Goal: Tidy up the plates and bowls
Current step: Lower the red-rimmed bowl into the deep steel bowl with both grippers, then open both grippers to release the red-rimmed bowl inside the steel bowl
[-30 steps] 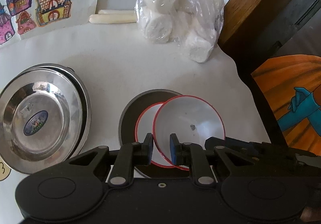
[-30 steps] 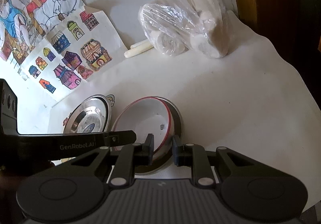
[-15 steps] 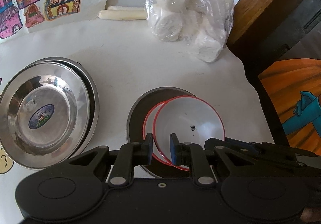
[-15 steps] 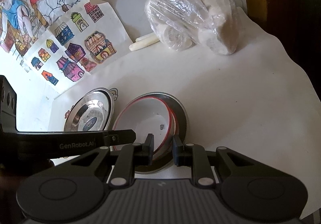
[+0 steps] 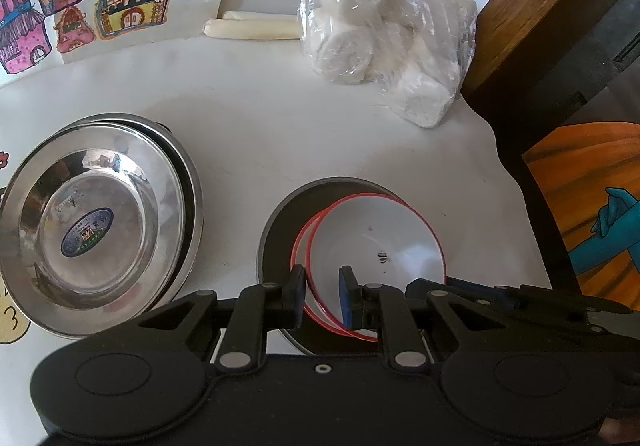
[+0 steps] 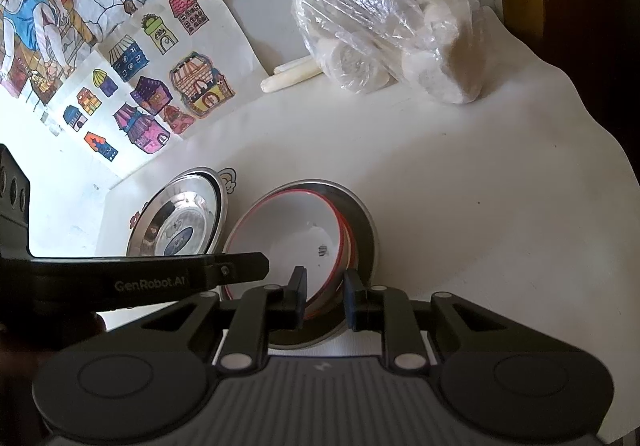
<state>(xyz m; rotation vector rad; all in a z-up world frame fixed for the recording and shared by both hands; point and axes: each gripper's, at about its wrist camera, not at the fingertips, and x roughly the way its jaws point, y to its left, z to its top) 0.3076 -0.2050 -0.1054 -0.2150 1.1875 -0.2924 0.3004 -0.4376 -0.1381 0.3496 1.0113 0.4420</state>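
a: two tongs are on the same stack. the left gripper (image 5: 322,296) has its pads either side of the near rim of the top red-rimmed bowl (image 5: 376,242), pinching it. the right gripper (image 6: 325,296) straddles the near edge of the bowls too, but whether it bites the rim or only brackets it, i cannot tell.

b: where does the bowl sit now?

a: just ahead of both sets of fingertips, nested a little off-centre in a second red-rimmed bowl (image 5: 301,246), both inside the dark pan (image 5: 276,230). to the left of the left tongs stand the stacked steel plates (image 5: 96,222), well apart from the pan.

b: so the step is seating it?

a: i judge so. nudge the top bowl until the red rims line up, lower it flat, then spread the pads and back straight out so the rim isn't dragged. the bag of white rolls (image 5: 384,42) lies far ahead, out of the way.
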